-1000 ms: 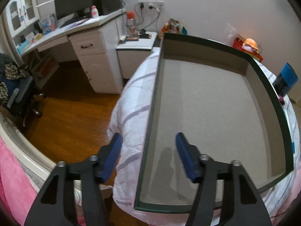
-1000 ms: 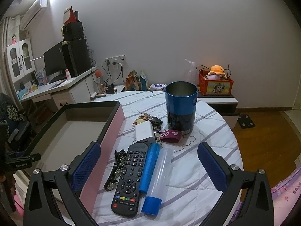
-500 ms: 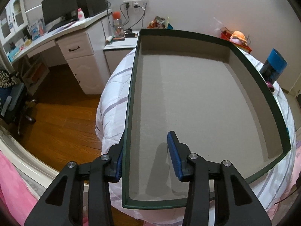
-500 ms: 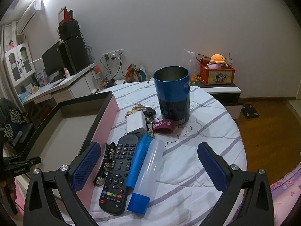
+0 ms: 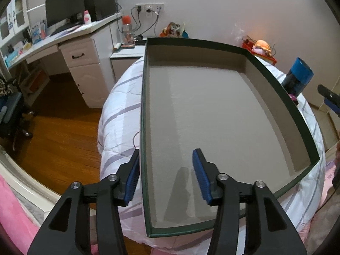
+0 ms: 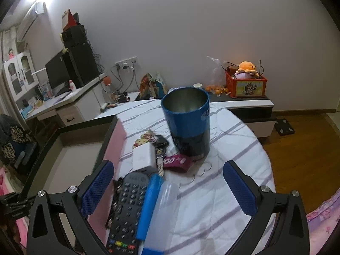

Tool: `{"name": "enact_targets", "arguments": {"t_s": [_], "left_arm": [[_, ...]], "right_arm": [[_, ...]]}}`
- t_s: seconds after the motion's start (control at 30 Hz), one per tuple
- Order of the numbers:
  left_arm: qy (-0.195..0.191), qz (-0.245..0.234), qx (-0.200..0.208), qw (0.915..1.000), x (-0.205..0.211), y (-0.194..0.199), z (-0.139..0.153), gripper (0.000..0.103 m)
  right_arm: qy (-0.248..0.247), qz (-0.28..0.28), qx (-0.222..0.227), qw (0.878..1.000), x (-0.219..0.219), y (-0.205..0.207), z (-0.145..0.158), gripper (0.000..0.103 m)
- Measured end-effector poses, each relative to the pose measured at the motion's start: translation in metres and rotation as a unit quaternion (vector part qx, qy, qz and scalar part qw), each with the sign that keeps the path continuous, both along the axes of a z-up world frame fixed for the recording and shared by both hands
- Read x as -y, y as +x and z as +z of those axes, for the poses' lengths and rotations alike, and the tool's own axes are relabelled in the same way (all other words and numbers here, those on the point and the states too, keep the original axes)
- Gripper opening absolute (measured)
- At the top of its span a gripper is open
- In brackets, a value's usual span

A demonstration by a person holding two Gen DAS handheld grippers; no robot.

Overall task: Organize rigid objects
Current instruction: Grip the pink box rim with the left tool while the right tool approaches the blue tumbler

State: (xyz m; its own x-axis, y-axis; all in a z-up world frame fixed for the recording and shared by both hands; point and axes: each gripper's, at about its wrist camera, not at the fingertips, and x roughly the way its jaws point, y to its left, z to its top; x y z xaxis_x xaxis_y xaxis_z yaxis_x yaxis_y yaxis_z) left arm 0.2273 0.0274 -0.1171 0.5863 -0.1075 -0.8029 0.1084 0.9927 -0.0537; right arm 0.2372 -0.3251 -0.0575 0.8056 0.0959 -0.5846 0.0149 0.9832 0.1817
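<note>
A wide shallow box (image 5: 212,114) with a dark green rim and grey inside lies on the round table; it also shows in the right wrist view (image 6: 70,155). My left gripper (image 5: 165,174) is open and straddles the box's near-left wall, one finger outside, one inside. My right gripper (image 6: 167,187) is open wide above a black remote (image 6: 125,208) and a blue-and-clear tube (image 6: 155,208). Beyond them lie a white charger block (image 6: 144,157), keys (image 6: 158,142), a maroon band (image 6: 177,162) and a tall blue cup (image 6: 189,123), also in the left wrist view (image 5: 297,78).
The table has a white striped cloth (image 6: 223,170). A dark hair clip (image 6: 114,201) lies between remote and box. A white desk (image 5: 63,48) and nightstand (image 5: 125,55) stand beyond, wooden floor (image 5: 59,131) to the left. A red toy box (image 6: 245,84) sits on a low cabinet.
My left gripper slid right onto the box's left wall, narrowed, then opened a little wider. My right gripper moved forward toward the cup, over the remote and tube.
</note>
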Motion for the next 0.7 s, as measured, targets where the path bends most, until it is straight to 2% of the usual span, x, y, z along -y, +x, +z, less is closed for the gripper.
{"name": "enact_targets", "arguments": {"t_s": [0.13, 0.23, 0.37, 0.43, 0.47, 0.5, 0.67, 0.7], "left_arm": [[-0.001, -0.006, 0.002, 1.0000, 0.004, 0.000, -0.001, 0.060], [0.001, -0.006, 0.005, 1.0000, 0.005, 0.000, -0.002, 0.061], [0.023, 0.003, 0.017, 0.9996, 0.004, -0.001, -0.001, 0.044], [0.031, 0.009, 0.016, 0.9994, 0.001, 0.000, -0.002, 0.031], [0.037, 0.016, 0.017, 0.9990, -0.001, 0.001, -0.002, 0.020], [0.041, 0.019, 0.015, 0.9989, -0.004, 0.002, -0.003, 0.016], [0.032, 0.020, 0.010, 0.9992, -0.012, 0.005, -0.005, 0.008], [0.032, 0.021, 0.010, 0.9992, -0.012, 0.005, -0.005, 0.007]], "right_arm": [[-0.009, -0.007, -0.001, 1.000, 0.004, 0.019, 0.003, 0.103], [-0.014, -0.013, -0.007, 1.000, 0.009, 0.035, 0.002, 0.103], [-0.022, -0.019, -0.014, 0.999, 0.013, 0.054, -0.002, 0.103], [-0.015, -0.014, -0.019, 1.000, 0.015, 0.060, -0.003, 0.103], [-0.012, -0.012, -0.014, 1.000, 0.016, 0.063, -0.003, 0.103], [-0.014, -0.014, -0.015, 1.000, 0.017, 0.065, -0.004, 0.103], [-0.022, -0.017, -0.020, 0.999, 0.019, 0.076, -0.007, 0.102], [-0.021, -0.015, -0.020, 0.999, 0.019, 0.077, -0.007, 0.097]]}}
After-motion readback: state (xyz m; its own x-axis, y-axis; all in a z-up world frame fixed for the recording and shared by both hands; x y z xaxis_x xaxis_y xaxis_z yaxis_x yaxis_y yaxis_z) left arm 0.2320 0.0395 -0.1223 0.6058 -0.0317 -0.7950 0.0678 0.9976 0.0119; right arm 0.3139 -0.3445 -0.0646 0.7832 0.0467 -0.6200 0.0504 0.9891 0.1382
